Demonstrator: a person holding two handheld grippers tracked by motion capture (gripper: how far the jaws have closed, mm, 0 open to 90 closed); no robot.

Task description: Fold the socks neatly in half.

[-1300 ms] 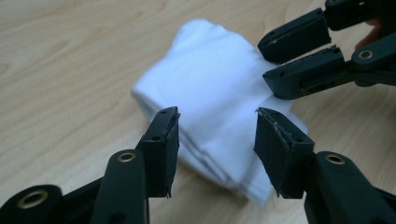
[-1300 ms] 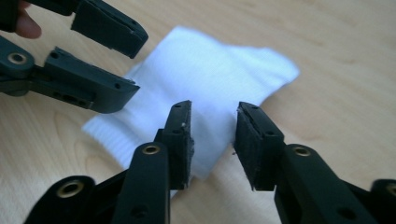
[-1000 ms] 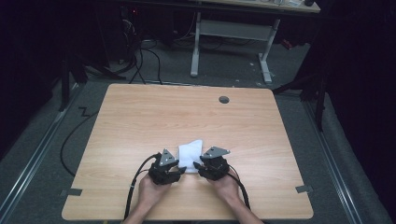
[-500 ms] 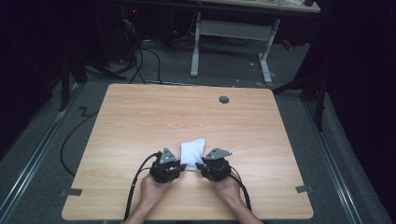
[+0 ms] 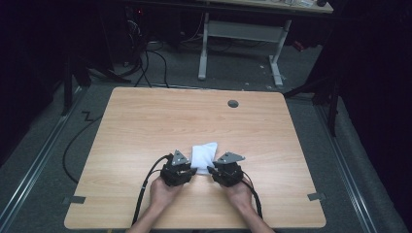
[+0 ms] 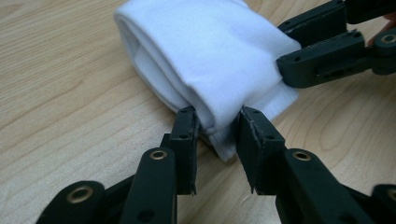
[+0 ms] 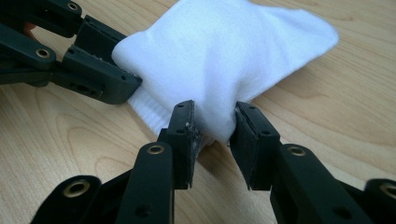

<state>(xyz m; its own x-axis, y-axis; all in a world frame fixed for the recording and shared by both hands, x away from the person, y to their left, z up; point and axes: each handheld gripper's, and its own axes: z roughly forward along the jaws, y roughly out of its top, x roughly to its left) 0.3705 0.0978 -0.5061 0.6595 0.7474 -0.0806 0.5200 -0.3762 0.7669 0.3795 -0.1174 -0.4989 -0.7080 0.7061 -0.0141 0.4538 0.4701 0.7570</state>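
I see a folded white knit cloth (image 5: 203, 154) lying on the light wooden table (image 5: 145, 126), toward the near edge and roughly centred between my two tools. From the high view, the left gripper (image 5: 193, 171) sits at the cloth's near left corner and the right gripper (image 5: 211, 171) at its near right corner, each carried by a hand coming in from the bottom edge, the left hand (image 5: 164, 191) and the right hand (image 5: 239, 191). Black cables trail back from both tools toward me.

In the left gripper view, my left gripper (image 6: 217, 128) has its two black jaws pressed in on a bunched fold of the white cloth (image 6: 205, 56), the fabric pinched between them with a small tongue hanging below. The other tool's jaws reach in from the upper right and bite the cloth's far edge.

In the right gripper view, my right gripper (image 7: 212, 123) is likewise clamped on the cloth (image 7: 224, 51); the fabric puckers where the jaws squeeze it. The left tool's jaws come in from the upper left and grip the ribbed edge of the cloth beside mine.

The cloth's far part rests on the tabletop. A small dark round hole (image 5: 233, 103) sits in the table near its far edge, well apart from the cloth.
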